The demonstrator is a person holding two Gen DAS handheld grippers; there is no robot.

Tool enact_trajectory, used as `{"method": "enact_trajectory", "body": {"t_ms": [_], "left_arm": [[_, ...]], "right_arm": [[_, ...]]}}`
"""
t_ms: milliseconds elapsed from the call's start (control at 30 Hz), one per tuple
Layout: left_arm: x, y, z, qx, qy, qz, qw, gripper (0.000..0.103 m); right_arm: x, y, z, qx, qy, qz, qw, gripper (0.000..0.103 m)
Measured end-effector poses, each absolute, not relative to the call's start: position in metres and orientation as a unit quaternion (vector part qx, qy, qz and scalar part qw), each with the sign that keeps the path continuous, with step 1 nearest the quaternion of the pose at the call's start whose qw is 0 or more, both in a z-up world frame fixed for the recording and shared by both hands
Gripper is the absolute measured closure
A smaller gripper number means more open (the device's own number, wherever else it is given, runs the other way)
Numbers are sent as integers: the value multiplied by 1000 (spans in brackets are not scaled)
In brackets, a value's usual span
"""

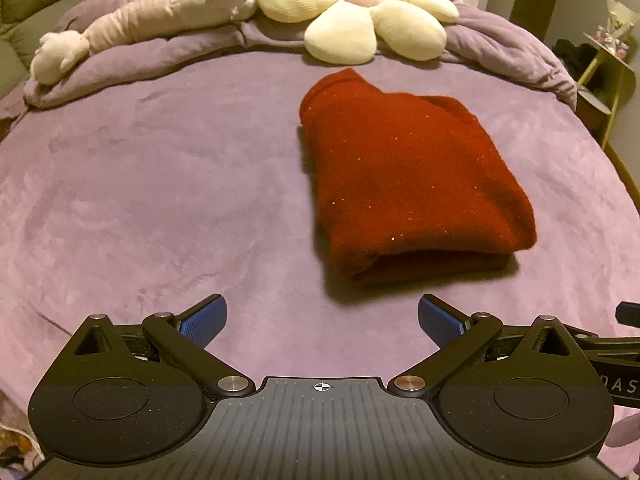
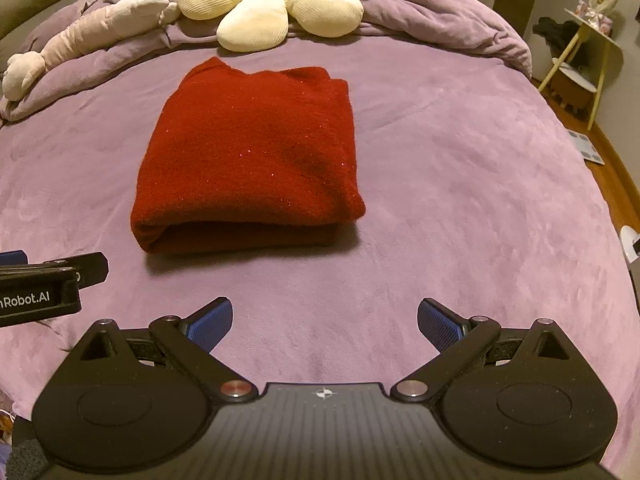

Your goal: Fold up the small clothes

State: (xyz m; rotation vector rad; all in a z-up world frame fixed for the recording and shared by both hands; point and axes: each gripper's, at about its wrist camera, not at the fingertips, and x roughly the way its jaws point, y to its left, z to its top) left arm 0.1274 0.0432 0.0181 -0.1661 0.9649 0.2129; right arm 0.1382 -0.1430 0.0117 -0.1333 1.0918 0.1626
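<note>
A dark red garment (image 1: 408, 176) lies folded into a thick rectangle on the purple bed cover (image 1: 160, 200); it also shows in the right wrist view (image 2: 248, 156). My left gripper (image 1: 322, 320) is open and empty, held back from the garment's near edge, to its left. My right gripper (image 2: 325, 322) is open and empty, held back from the near edge, slightly to the right. Part of the left gripper's body (image 2: 44, 284) shows at the left edge of the right wrist view.
A cream flower-shaped pillow (image 1: 352, 12) and a pale long plush toy (image 1: 152, 20) lie on the bunched purple duvet at the far side. A small side table with objects (image 2: 588, 48) stands beyond the bed's right edge.
</note>
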Motion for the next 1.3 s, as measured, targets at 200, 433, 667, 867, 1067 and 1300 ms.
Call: {"method": "enact_trajectory", "body": {"t_ms": [200,433,667,867,1067,1300], "left_arm": [[128,39,17,-66,465,111,876,0],[129,33,17,-56,471,107,874,0],[130,33,16,-54,476,105,872,0],[130,33,16,-52,476,103,872,0],[130,33,16,-55,477,105,871,0],[131,29,15,-37,476,106,872,0]], "right_arm": [[139,-146,14,-57,515,73,852,4],[140,-152,17,-46,513,71,854,4],[140,-152,18,-46,514,72,854,4],[140,-151,18,-46,515,73,853,4],[141,-151,19,-45,515,75,853,4],[143,-152,19,-42,515,74,853,4]]}}
